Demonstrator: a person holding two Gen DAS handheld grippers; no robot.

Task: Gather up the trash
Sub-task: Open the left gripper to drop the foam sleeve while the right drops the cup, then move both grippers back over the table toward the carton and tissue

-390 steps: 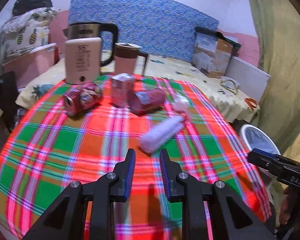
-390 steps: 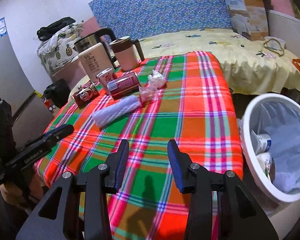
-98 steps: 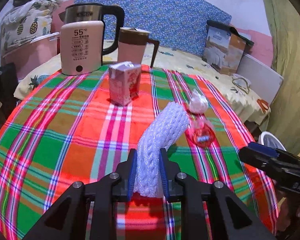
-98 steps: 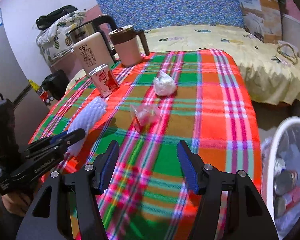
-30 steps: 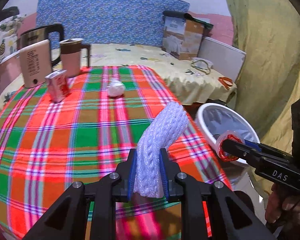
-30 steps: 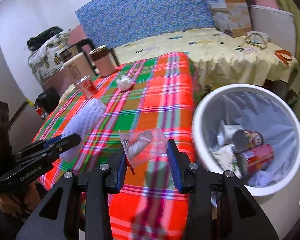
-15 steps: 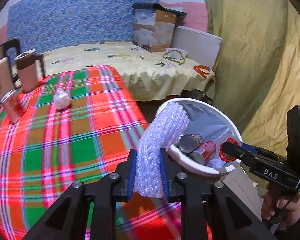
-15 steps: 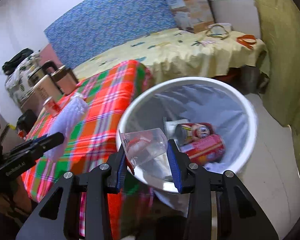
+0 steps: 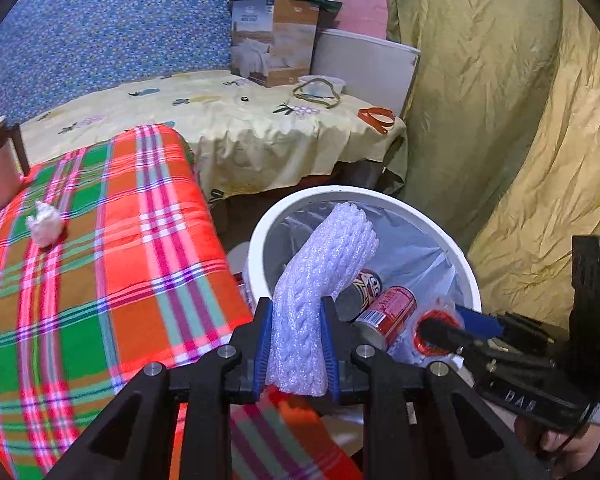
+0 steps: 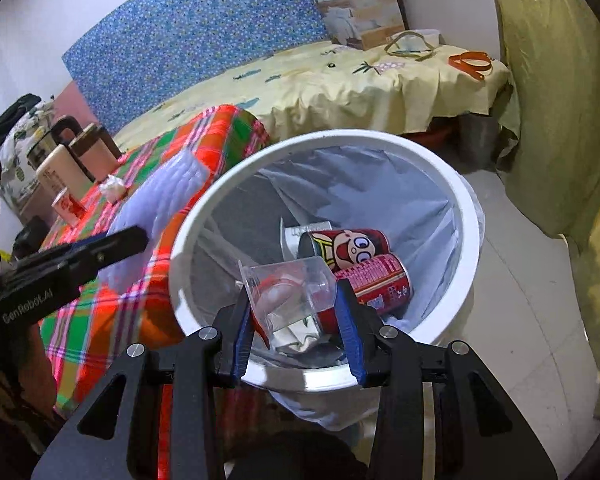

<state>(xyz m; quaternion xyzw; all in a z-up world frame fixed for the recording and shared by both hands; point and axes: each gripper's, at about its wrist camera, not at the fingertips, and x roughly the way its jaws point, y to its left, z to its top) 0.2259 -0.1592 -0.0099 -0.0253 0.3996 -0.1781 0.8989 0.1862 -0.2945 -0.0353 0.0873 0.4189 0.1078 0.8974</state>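
Note:
My left gripper [image 9: 296, 305] grips a white foam net sleeve [image 9: 320, 276] upright, its top leaning over the white trash bin [image 9: 356, 194]; the jaws are opening, with the sleeve still between the pads. My right gripper [image 10: 294, 292] is shut on a clear plastic cup [image 10: 296, 284] lying sideways, held over the near rim of the bin [image 10: 380, 138]. Inside the lined bin lie a cartoon can [image 10: 352, 246], a red can [image 10: 376, 276] and paper scraps. A crumpled tissue [image 9: 44, 220] and a small red carton [image 10: 66, 206] sit on the plaid table [image 9: 100, 280].
A kettle [image 10: 46, 146], a beige warmer [image 10: 58, 172] and a mug [image 10: 96, 148] stand at the table's far end. Behind the bin is a bed with a yellow sheet [image 9: 260, 120] and a cardboard box [image 9: 276, 40]. A yellow curtain [image 9: 500, 120] hangs right of the bin.
Both grippers have swung from over the plaid table to the bin. The foam sleeve's top now overhangs the bin, and the cup sits above its near rim.

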